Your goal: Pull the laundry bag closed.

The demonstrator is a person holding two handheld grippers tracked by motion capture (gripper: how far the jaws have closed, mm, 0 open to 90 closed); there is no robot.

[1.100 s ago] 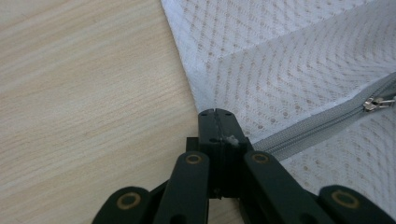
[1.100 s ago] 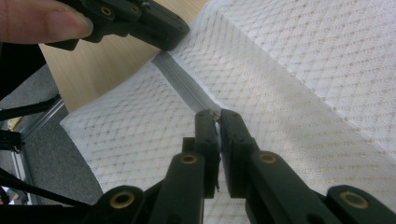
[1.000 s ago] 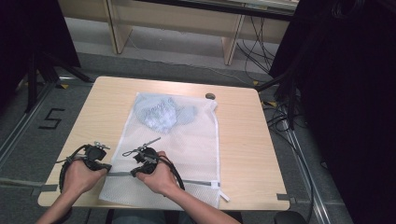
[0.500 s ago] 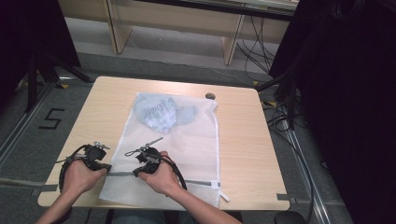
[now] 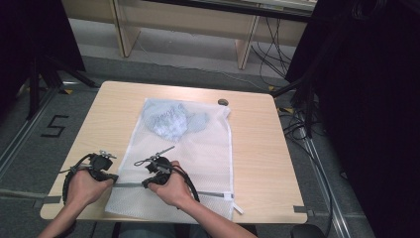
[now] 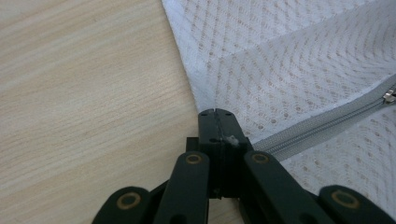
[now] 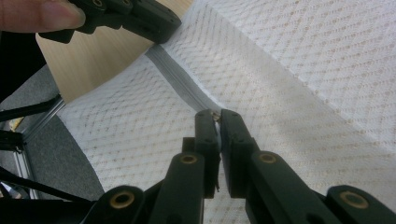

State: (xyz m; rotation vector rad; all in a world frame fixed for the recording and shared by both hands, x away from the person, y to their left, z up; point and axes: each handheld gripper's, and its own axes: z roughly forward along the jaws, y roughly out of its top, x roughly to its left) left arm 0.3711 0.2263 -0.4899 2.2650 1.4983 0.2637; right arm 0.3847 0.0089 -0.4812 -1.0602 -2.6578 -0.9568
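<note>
The left gripper [image 5: 110,177] sits at the near left of the table [image 5: 277,163], right at the left edge of a white mesh bag [image 5: 208,148]. Its two black jaws are pressed tight together. In the left gripper view they pinch the end of the bag's grey zipper [image 6: 317,128], where it meets the bag's edge.

The right gripper [image 5: 147,182] is just to the right of it, on top of the bag. Its jaws are squeezed together too. In the right gripper view a tiny metal bit, the zipper pull [image 7: 215,114], sits between the tips. The pull is small, so it is hard to see much of it.

The zipper runs left to right across the near part of the bag, and both grippers are on that line, close together. A hand [image 5: 86,188] holds the left gripper, and the other hand [image 5: 173,191] holds the right one.

The bag lies flat in the middle of the table, with its long side going from near to far. Inside it, at the far end, is a bunched-up light blue cloth [image 5: 171,121]. A small dark round thing [image 5: 223,102] lies on the table just past the bag's far right corner.
</note>
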